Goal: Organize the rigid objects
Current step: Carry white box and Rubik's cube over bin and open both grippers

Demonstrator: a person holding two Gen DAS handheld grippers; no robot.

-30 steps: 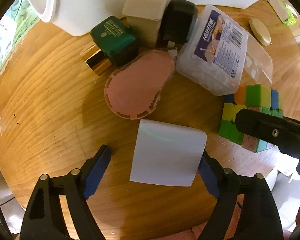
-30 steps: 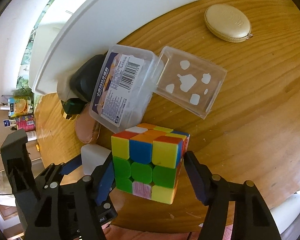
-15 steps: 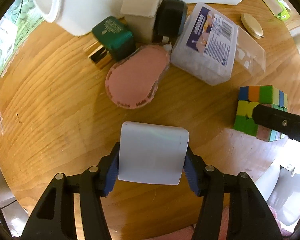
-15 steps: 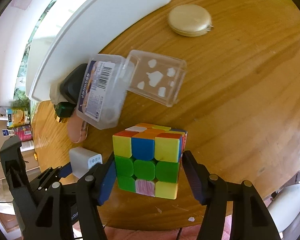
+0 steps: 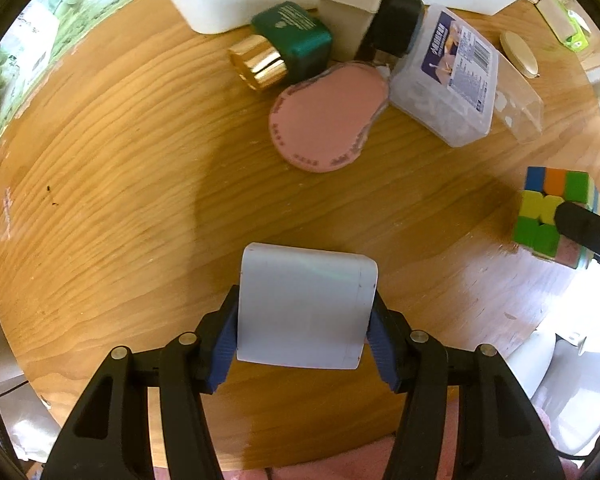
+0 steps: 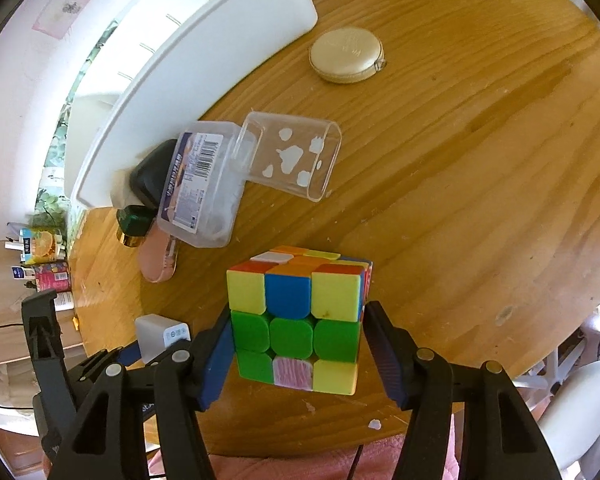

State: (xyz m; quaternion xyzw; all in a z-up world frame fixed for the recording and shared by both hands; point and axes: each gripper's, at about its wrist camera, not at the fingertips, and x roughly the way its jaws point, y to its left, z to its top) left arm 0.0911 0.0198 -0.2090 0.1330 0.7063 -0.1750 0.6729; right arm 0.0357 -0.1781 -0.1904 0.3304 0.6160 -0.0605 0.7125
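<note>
1. Wooden surface (image 5: 112,184) carries everything; at its far edge stands a long white bin (image 6: 204,80), into which nothing visible has yet gone.
2. Left tongs (image 5: 305,328) pinch a white block (image 5: 306,306) (a charger, by the look of it), blue pads flat against both its sides. Their jaws have just closed on it. It seems clear of the wood, though I cannot be sure.
3. Beyond it, a cluster sits against the bin: a green bottle (image 5: 296,40) with a gold cap, a beige box (image 5: 352,4), a black piece (image 5: 396,20), a pink case (image 5: 328,120) and a clear tub (image 5: 448,88) with its lid (image 6: 296,156) hanging open.
4. Right tongs (image 6: 300,332) grip the colour cube (image 6: 296,316) on two opposite sides, the jaws having eased in a little. It hangs low over the near edge.
5. Farther right, a round beige case (image 6: 346,54) lies alone, well apart from the rest.
6. Progress, as I judge it: early. Two things are in hand, none sorted, and at least six wait on the wood.
</note>
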